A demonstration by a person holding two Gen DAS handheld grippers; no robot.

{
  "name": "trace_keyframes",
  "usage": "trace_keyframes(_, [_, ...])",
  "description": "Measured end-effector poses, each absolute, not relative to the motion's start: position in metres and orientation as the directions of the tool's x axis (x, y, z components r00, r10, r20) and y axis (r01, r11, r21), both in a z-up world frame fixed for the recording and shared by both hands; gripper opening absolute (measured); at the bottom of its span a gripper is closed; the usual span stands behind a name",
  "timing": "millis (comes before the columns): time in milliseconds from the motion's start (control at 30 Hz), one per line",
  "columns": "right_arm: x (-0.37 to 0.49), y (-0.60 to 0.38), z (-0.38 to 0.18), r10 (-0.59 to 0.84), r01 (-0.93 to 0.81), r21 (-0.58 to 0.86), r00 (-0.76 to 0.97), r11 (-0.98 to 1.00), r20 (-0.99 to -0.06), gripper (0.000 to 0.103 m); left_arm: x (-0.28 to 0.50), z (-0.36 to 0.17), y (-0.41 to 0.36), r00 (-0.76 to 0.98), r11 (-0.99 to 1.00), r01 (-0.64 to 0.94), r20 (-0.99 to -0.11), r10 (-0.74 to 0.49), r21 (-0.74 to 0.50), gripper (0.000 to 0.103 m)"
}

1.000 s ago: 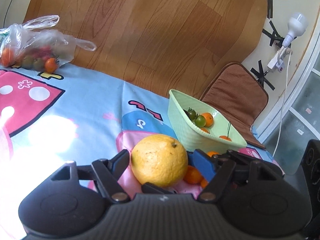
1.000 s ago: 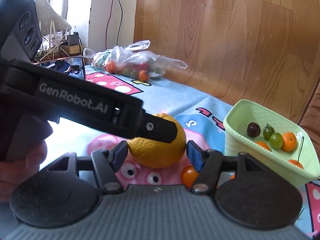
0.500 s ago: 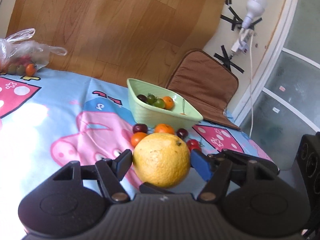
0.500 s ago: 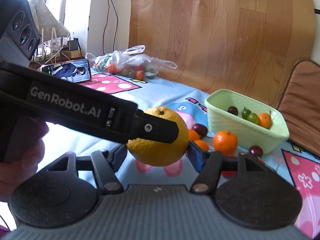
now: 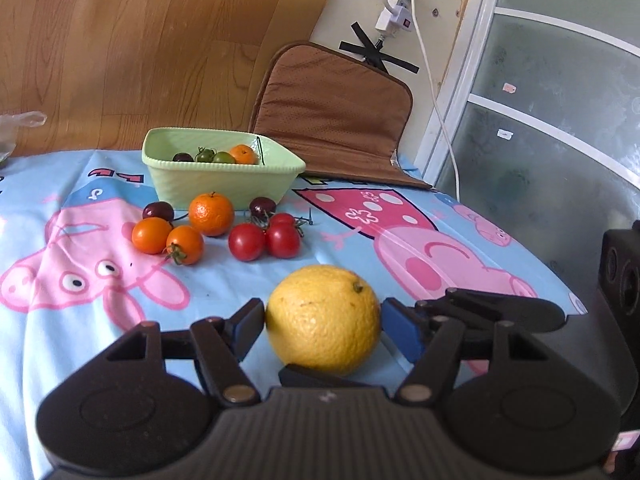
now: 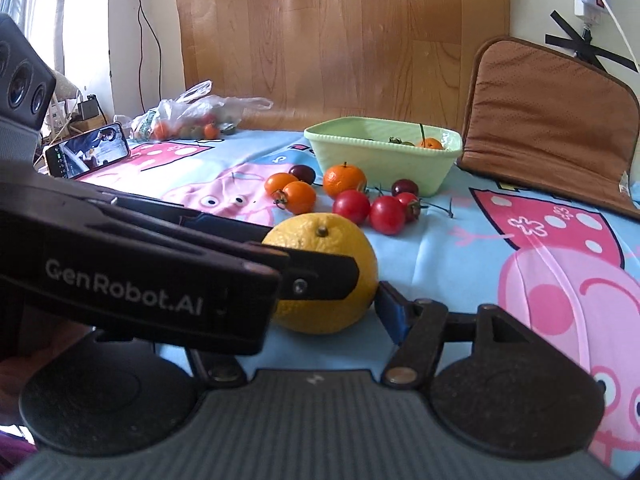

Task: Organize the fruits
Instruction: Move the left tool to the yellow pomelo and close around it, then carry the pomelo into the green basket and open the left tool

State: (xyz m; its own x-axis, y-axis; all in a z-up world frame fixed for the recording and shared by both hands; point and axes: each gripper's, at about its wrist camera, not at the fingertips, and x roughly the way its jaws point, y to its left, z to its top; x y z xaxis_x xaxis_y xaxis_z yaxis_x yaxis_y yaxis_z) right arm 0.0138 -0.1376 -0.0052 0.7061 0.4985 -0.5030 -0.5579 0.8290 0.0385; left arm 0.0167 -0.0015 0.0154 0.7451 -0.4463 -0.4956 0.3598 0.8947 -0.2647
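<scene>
A large yellow citrus (image 5: 323, 318) sits low over the cartoon tablecloth (image 5: 80, 280) between the fingers of both grippers. My left gripper (image 5: 324, 326) has its blue pads against or very near its sides. My right gripper (image 6: 320, 300) brackets the same fruit (image 6: 326, 248); its left finger is hidden behind the left gripper's body. A light green basket (image 5: 220, 178) behind holds several small fruits. In front of it lie a tangerine (image 5: 211, 214), orange tomatoes (image 5: 168, 240), red tomatoes (image 5: 264, 240) and dark cherries (image 5: 159, 211).
A plastic bag of small fruits (image 6: 188, 120) and a phone (image 6: 88, 156) lie at the table's far left. A brown cushion (image 5: 332, 120) leans behind the basket. A wooden panel (image 5: 140, 40) backs the table; a glass door (image 5: 560, 120) stands right.
Both grippers carried the yellow citrus to the right and down, from beside the basket to a spot in front of the loose tomatoes, close to the cloth.
</scene>
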Motion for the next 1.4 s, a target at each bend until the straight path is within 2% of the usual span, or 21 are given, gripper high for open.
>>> trace_keyframes(367, [0.007,-0.147,-0.007,0.498,-0.552,0.041,0.714,0.833,-0.493,0.07,0.016,0.017,0.008,0.749,0.902,0.328,-0.505,-0.429,-0.279,0.074])
trace_keyframes(500, [0.004,-0.147,-0.007,0.497,-0.553,0.034,0.717,0.832,-0.489,0.069,0.018,0.013,0.001,0.733,0.896,0.345,-0.516,-0.443,-0.279,0.073])
trace_keyframes(567, [0.005,-0.147,-0.007,0.513,-0.566,0.049,0.704,0.823,-0.49,0.061,0.017,0.012,-0.002,0.74,0.902,0.342,-0.516,-0.432,-0.263,0.067])
trace_keyframes(700, [0.008,-0.148,-0.001,0.52,-0.556,0.077,0.708,0.828,-0.479,0.06,0.023,0.021,0.002,0.741,0.895,0.343,-0.504,-0.444,-0.285,0.066])
trace_keyframes(800, [0.014,-0.146,0.011,0.525,-0.557,0.06,0.734,0.828,-0.431,0.06,0.033,0.039,0.007,0.762,0.893,0.352,-0.468,-0.447,-0.28,0.067])
trace_keyframes(1033, [0.083,-0.138,0.044,0.538,-0.549,0.067,0.776,0.833,-0.329,0.061,0.103,0.081,0.012,0.825,0.918,0.321,-0.408,-0.392,-0.233,0.066])
trace_keyframes(1300, [0.174,-0.125,0.04,0.48,-0.499,0.038,0.806,0.866,-0.346,0.058,0.202,0.069,0.01,0.802,0.932,0.254,-0.483,-0.352,-0.258,0.063])
trace_keyframes(1333, [0.18,-0.125,0.039,0.477,-0.496,0.035,0.811,0.868,-0.338,0.052,0.207,0.067,0.009,0.802,0.933,0.256,-0.483,-0.351,-0.253,0.062])
trace_keyframes(1400, [0.187,-0.123,0.038,0.473,-0.49,0.029,0.822,0.871,-0.318,0.054,0.21,0.069,0.01,0.82,0.94,0.25,-0.465,-0.334,-0.234,0.064])
